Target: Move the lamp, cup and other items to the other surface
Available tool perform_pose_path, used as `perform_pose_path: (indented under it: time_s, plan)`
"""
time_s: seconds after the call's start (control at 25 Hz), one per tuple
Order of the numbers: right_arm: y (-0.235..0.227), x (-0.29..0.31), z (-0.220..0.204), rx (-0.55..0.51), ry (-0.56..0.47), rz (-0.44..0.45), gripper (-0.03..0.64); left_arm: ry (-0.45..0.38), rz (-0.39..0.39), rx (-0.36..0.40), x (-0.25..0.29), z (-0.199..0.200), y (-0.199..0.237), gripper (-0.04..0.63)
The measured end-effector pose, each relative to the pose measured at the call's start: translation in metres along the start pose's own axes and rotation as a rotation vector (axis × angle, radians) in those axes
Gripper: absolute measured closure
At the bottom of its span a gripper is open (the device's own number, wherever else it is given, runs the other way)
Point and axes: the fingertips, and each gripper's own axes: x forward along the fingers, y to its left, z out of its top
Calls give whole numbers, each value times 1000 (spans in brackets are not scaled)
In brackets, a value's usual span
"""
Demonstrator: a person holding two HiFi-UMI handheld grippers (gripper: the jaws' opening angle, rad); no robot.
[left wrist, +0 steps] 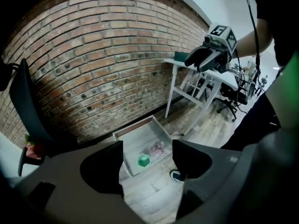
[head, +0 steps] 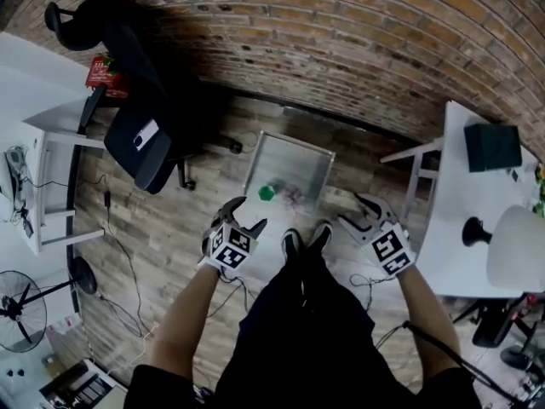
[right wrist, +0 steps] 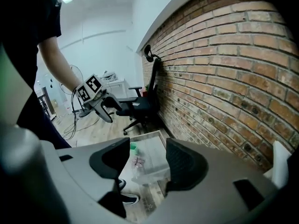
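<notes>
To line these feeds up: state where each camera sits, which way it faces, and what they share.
Head view: on the person's head, looking steeply down at the floor; shows forearms, left gripper, right gripper, shoes.
Left gripper view: on the left gripper, facing the tray by the brick wall; own jaws, right gripper upper right.
Right gripper view: on the right gripper, facing along that wall over the tray; own jaws, left gripper at left.
All three share the tray and its green object.
</notes>
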Motion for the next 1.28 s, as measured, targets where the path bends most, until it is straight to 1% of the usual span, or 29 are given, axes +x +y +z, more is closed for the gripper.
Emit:
perform_pose_path:
  time_s: [0.12, 0.24, 0.32, 0.48, 0.64, 0.84, 1.0, 1.16, 1.28]
  plan:
    - [-13, 12, -9, 18, -8, 1, 373, 34, 21, -19, 26, -10, 2, 272]
    - [-16, 24, -20, 25, 10, 22, 374, 51, 22, -44, 51, -22, 3, 272]
    - [-14, 32, -27, 48, 34, 22, 374, 57, 20, -69, 64, -32, 6, 272]
    - [-12, 53, -38, 89, 53, -1, 376, 75, 29, -106, 92, -61, 20, 272]
    - [-10, 85, -58, 147, 89, -17, 376, 100, 26, -146, 135, -98, 36, 272]
    - [6, 121, -76, 172, 124, -7, 374, 135, 7, -143, 180, -133, 47, 272]
    - [21, 136, -90, 189, 155, 10, 373, 138, -5, -181, 205, -151, 41, 272]
    - [22, 143, -106, 212, 177, -10, 371, 133, 0, -232, 233, -167, 36, 265]
    - [19, 146, -119, 234, 183, -30, 370, 135, 4, -238, 254, -175, 36, 261]
